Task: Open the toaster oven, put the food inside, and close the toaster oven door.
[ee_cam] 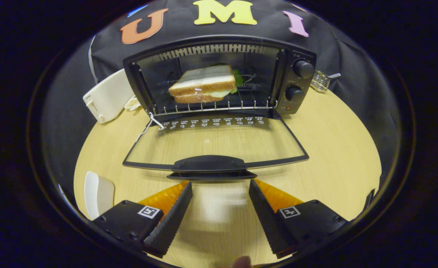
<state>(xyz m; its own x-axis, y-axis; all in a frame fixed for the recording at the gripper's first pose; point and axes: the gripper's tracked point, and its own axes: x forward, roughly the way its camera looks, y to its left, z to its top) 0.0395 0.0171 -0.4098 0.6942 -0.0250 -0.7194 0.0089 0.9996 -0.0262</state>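
On the wire rack (219, 108) of the toaster oven (219, 74), sandwich (203, 85); glass door (215, 143) folded down flat on table (334, 149); gripper (221, 190) near its handle (208, 163), fingers spread wide, empty

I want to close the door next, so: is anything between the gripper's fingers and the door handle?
Nothing visible is. The gripper is open and holds nothing; the door handle lies just ahead of its fingertips, with bare table between. The sandwich sits on the rack inside the toaster oven, beyond the lowered door.
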